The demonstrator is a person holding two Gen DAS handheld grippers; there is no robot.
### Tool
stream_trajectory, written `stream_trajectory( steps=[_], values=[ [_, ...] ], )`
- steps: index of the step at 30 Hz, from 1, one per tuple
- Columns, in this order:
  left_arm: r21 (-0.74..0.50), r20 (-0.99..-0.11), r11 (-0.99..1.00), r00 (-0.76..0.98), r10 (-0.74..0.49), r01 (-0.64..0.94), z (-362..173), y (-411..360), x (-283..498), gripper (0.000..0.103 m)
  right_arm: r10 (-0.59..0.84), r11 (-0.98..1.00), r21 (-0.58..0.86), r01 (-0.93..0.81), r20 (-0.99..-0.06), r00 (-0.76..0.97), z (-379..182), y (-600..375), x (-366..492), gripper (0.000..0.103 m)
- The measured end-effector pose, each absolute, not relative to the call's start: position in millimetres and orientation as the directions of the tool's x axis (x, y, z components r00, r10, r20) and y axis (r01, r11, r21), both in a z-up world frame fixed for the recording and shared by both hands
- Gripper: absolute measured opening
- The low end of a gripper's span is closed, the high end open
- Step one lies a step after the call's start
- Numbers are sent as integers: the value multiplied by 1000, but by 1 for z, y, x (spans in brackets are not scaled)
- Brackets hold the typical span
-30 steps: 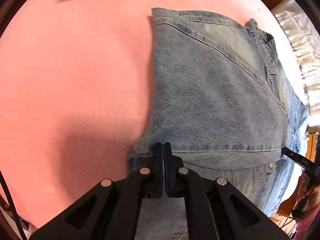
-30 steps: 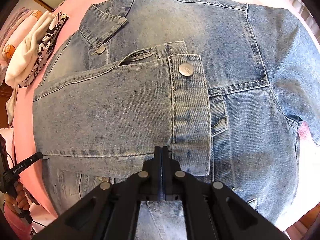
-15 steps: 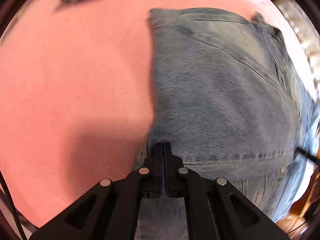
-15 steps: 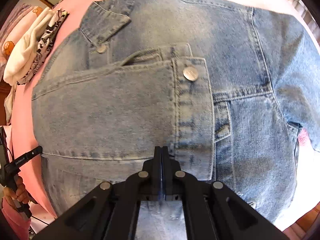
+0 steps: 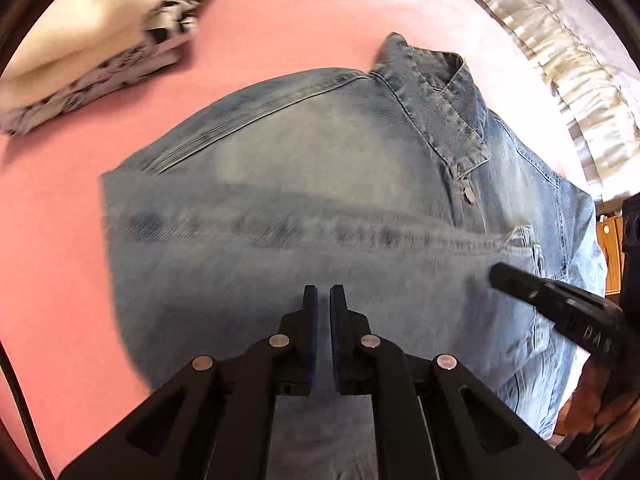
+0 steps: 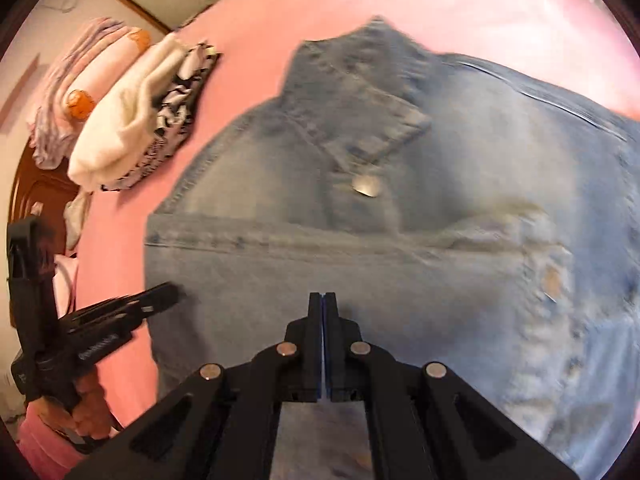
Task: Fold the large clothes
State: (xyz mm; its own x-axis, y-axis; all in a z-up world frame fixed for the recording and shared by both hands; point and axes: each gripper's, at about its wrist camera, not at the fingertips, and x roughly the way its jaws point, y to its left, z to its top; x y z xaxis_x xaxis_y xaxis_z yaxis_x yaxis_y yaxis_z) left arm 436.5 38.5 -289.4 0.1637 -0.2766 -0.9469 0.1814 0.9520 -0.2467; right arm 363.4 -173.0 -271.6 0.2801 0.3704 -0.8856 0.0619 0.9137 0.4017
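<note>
L wrist: pink bed sheet (image 5: 72,240), pillow (image 5: 560,60).

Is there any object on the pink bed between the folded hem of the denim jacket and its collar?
Nothing visible. From the hem by the right gripper up to the collar lies only the denim jacket itself; the folded clothes lie beside it.

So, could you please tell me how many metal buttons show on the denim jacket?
2 on the denim jacket: the neck button just below the collar, and the cuff button, blurred, further right. Folds may hide more.
</note>
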Motion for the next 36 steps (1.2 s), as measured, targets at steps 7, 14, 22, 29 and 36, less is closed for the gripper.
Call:
stream_trajectory(
  steps=[7,14,22,29,36],
  values=[
    [-302,-931,942,166,-324,146,-313,41,462,4,436,887,461,31,-857,276,-296,-140,391,0],
    [-297,-932,948,178,-315,118,-321,49,469,4,429,891,452,48,-871,239,-312,-137,397,0],
    [-206,-948,976,236,-215,63,-314,85,484,4,391,903,419,91,-892,229,-313,-169,390,0],
    [-152,-954,988,261,-151,18,-312,118,495,4,323,913,370,175,-913,248,-308,-217,378,0],
    [-121,-954,993,278,-111,-18,-315,133,506,4,229,911,299,283,-940,254,-309,-262,363,0]
  ],
)
